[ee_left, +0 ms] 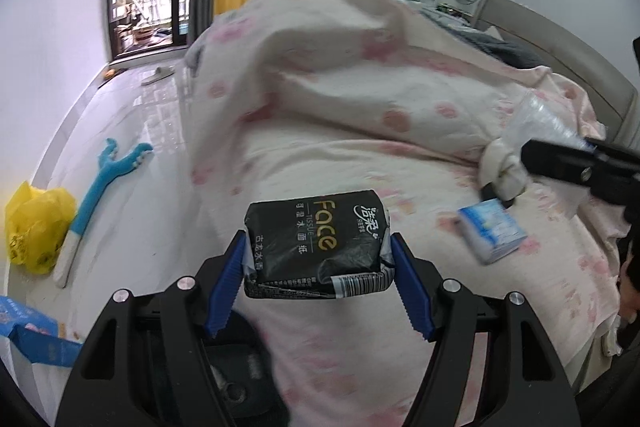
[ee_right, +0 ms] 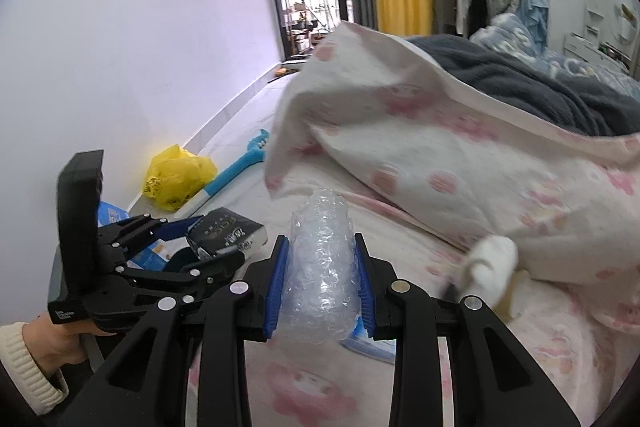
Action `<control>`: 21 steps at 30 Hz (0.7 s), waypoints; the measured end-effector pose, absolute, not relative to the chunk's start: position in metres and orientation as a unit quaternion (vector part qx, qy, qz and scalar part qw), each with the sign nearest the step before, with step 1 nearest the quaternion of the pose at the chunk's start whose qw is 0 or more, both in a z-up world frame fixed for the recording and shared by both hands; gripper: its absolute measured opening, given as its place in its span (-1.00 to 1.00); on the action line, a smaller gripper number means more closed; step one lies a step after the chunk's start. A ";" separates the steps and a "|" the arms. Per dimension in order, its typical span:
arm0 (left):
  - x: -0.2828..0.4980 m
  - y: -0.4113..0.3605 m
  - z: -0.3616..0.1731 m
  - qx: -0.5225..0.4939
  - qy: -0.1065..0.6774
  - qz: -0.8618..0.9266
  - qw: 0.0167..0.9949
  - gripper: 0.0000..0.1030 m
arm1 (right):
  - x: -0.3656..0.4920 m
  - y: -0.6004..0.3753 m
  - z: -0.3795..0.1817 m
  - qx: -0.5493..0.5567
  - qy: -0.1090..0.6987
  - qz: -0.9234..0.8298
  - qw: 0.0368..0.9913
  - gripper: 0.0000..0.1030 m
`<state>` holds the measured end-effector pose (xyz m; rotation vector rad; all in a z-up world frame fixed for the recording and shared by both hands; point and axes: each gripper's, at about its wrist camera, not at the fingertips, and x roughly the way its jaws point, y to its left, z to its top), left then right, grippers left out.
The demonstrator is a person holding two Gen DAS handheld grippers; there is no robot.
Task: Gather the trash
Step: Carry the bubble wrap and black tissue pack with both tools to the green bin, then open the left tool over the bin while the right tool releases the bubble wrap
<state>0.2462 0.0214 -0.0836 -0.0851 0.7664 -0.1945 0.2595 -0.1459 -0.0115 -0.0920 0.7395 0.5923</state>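
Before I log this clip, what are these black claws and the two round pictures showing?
A person holds two hand-operated grippers, each with a fisheye camera looking along its blue-padded fingers. The left wrist view shows the left gripper shut on a black tissue pack. The right wrist view shows the right gripper shut on a clear bubble-wrap roll. Below is a pink-flowered bed sheet with a small blue-and-white box on it. On the floor lies a yellow plastic bag.

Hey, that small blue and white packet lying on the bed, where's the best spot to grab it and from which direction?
Grip the blue and white packet across its two long side edges, coming straight down from above. It looks to lie flat on the pink flowered bedding, a thin slab with its broad face up.
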 end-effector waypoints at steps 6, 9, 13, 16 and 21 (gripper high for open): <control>0.240 0.060 -0.105 -0.033 0.399 -0.064 0.914 0.40 | 0.257 -0.112 -0.008 -0.057 0.358 0.300 0.883 -0.38; 0.239 0.076 -0.115 -0.030 0.412 -0.051 0.909 0.40 | 0.257 -0.093 -0.008 -0.061 0.359 0.308 0.879 -0.38; 0.235 0.096 -0.130 -0.029 0.433 -0.041 0.900 0.40 | 0.255 -0.067 -0.010 -0.066 0.365 0.318 0.872 -0.38; 0.231 0.110 -0.143 -0.024 0.452 -0.032 0.891 0.41 | 0.254 -0.049 -0.014 -0.068 0.372 0.326 0.866 -0.38; 0.225 0.133 -0.167 -0.031 0.489 -0.023 0.871 0.41 | 0.256 -0.022 -0.022 -0.074 0.388 0.336 0.855 -0.38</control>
